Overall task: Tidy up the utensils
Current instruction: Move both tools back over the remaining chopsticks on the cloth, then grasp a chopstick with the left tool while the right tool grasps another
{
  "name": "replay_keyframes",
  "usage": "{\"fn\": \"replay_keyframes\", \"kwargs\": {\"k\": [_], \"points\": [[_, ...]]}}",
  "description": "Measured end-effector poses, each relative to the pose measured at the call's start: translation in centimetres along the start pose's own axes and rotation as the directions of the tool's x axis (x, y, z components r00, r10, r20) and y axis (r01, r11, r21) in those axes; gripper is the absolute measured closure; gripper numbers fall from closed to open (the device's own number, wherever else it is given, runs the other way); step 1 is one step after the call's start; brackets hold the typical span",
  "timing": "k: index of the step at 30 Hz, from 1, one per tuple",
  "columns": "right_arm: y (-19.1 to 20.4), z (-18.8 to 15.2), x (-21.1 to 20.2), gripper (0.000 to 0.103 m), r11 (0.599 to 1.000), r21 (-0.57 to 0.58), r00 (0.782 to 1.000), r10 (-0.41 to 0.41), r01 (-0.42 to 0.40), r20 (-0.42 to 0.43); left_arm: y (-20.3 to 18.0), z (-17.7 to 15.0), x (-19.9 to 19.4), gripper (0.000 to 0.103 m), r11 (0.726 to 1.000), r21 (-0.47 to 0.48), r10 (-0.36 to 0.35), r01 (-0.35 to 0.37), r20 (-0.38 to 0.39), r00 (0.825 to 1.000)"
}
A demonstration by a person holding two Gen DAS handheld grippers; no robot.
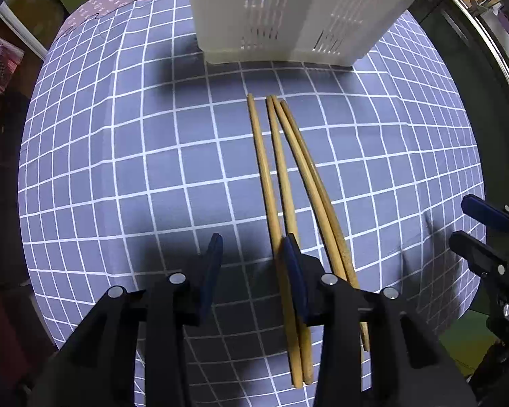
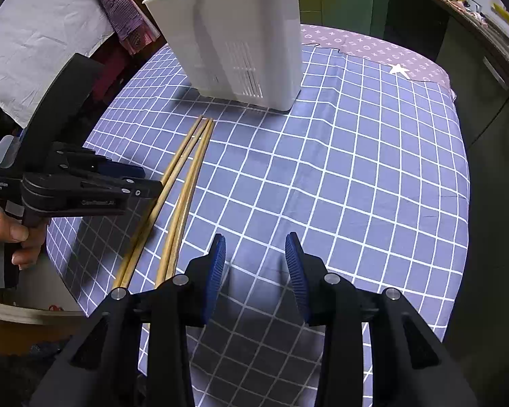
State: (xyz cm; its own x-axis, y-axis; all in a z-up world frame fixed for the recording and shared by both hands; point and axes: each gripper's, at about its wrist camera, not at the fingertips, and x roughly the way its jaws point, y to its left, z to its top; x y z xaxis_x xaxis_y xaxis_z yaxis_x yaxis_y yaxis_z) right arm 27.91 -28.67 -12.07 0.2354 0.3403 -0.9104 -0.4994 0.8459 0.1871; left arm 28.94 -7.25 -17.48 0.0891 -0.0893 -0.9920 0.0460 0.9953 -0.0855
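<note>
Four chopsticks [image 1: 281,183] lie on the table just before the white holder [image 1: 288,17]; left tongs [image 1: 252,247], unclenched and empty, should straddle one pair squarely, while right tongs [image 2: 256,247] hang released.

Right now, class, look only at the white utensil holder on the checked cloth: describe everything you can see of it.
The white utensil holder looks like moulded plastic, tall and boxy, widening toward its open top. Its walls carry panels of narrow slots near the base. It stands upright on the blue checked tablecloth, toward the far end. Wooden sticks and what looks like a metal spoon bowl poke out of the top. The four chopsticks lie just short of its base, apart from it. No gripper touches it.
</note>
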Motion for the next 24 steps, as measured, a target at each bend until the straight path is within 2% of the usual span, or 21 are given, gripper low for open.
{"fn": "replay_keyframes", "kwargs": {"k": [11, 13, 16, 20, 24], "points": [[-0.5, -0.4, 0.1, 0.066, 1.000, 0.013, 1.000, 0.000, 0.000, -0.005, -1.8, 1.6, 0.0, 0.074, 1.000, 0.006, 0.015, -0.015, -0.013, 1.000], [-0.6, -0.5, 0.2, 0.066, 1.000, 0.015, 1.000, 0.001, -0.001, -0.008, -2.5, 1.7, 0.1, 0.088, 1.000, 0.013, 0.012, -0.012, -0.015, 1.000], [-0.7, -0.7, 0.4, 0.066, 1.000, 0.017, 1.000, 0.003, -0.003, -0.012, -2.9, 1.9, -0.2, 0.094, 1.000, 0.011, 0.012, -0.012, -0.019, 1.000], [-0.8, -0.9, 0.5, 0.066, 1.000, 0.017, 1.000, 0.002, -0.001, -0.017, -3.1, 2.2, -0.3, 0.096, 1.000, -0.004, -0.004, 0.004, -0.024, 1.000], [-0.8, -0.8, 0.5, 0.066, 1.000, 0.018, 1.000, 0.002, -0.002, -0.022, -1.3, 1.5, -1.1, 0.096, 1.000, -0.006, -0.022, 0.022, -0.010, 1.000]]}}
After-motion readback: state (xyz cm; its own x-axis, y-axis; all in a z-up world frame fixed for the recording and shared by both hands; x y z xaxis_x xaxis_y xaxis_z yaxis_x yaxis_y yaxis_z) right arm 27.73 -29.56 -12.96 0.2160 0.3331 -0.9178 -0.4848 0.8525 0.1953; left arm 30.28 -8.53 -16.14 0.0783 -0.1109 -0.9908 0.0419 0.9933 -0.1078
